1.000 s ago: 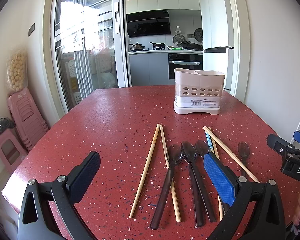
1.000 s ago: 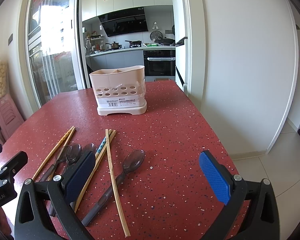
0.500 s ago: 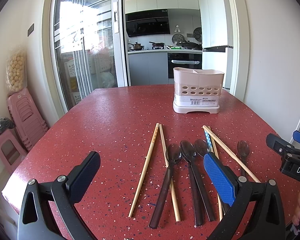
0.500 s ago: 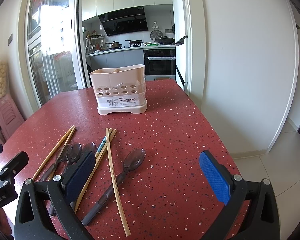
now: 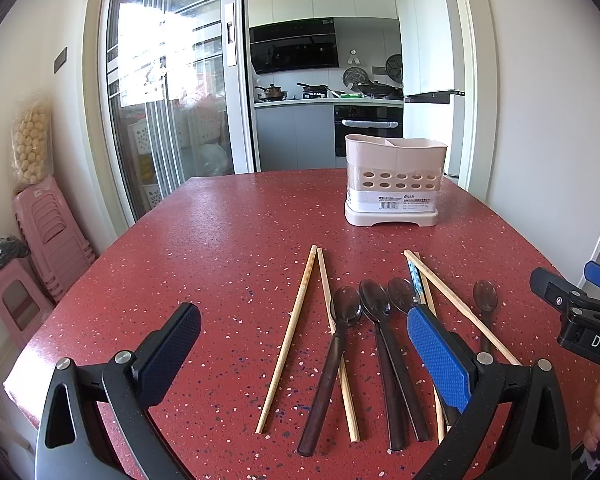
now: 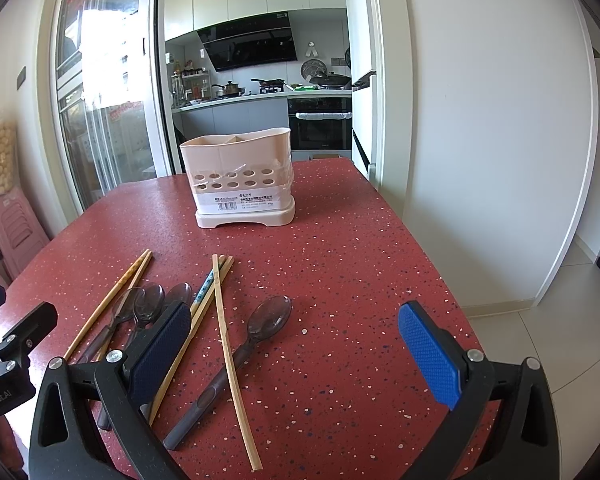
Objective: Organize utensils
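Note:
A beige utensil holder [image 5: 395, 180] [image 6: 240, 176] with round holes stands upright at the far side of the red speckled table [image 5: 228, 240]. Several dark plastic spoons [image 5: 342, 344] and wooden chopsticks [image 5: 290, 332] lie side by side on the near half. One spoon [image 6: 252, 356] lies apart to the right, with a chopstick [image 6: 230, 356] across it. My left gripper [image 5: 304, 356] hovers open over the chopsticks and spoons, holding nothing. My right gripper [image 6: 296, 352] hangs open above the lone spoon, empty too. Each gripper shows at the edge of the other's view.
The table's right edge drops to a tiled floor [image 6: 560, 340] beside a white wall. Pink stacked stools [image 5: 48, 224] stand left of the table. Behind it are a glass sliding door [image 5: 168, 92] and a kitchen doorway.
Both views have shifted very slightly; the utensils and the holder lie as before, and both grippers stay open.

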`<action>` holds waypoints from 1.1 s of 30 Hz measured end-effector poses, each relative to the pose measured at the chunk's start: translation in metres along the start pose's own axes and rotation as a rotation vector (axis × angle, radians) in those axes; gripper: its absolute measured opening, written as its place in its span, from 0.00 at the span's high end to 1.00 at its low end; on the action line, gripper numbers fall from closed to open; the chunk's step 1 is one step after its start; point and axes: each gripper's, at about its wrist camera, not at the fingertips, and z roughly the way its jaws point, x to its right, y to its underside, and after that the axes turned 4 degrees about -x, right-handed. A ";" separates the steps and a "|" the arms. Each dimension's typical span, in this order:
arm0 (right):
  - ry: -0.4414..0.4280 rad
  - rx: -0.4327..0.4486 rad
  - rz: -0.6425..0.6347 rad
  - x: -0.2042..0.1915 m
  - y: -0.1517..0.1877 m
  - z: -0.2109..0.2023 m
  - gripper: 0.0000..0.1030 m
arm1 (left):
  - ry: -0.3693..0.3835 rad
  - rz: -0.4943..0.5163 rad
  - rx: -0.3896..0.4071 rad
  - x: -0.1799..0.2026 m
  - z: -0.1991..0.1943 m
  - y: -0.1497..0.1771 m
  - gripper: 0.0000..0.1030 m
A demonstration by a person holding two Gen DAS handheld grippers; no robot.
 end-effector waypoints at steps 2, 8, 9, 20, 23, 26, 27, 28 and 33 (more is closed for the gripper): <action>0.000 0.000 0.000 -0.001 0.002 -0.001 0.00 | 0.000 0.000 0.000 0.000 0.000 0.000 0.00; 0.000 -0.002 -0.001 -0.001 0.001 0.000 0.00 | 0.000 -0.001 0.000 0.000 0.000 0.000 0.00; -0.001 -0.002 -0.002 -0.001 0.002 0.000 0.00 | 0.000 0.000 0.000 0.000 0.000 0.000 0.00; -0.002 -0.004 -0.002 -0.002 0.003 0.000 0.00 | 0.001 0.000 -0.003 0.002 0.001 0.001 0.00; -0.002 -0.004 -0.003 -0.003 0.005 0.000 0.00 | 0.001 0.001 -0.003 0.002 0.000 0.001 0.00; -0.003 -0.004 -0.002 -0.002 0.005 0.000 0.00 | 0.001 0.001 -0.003 0.002 0.000 0.001 0.00; -0.002 -0.004 -0.003 -0.002 0.004 0.000 0.00 | 0.001 0.001 -0.003 0.002 0.001 0.001 0.00; -0.002 -0.004 -0.002 -0.003 0.005 0.000 0.00 | 0.001 0.001 -0.003 0.002 0.001 0.001 0.00; -0.002 -0.005 -0.002 -0.003 0.005 0.000 0.00 | 0.001 0.000 -0.003 0.002 0.001 0.001 0.00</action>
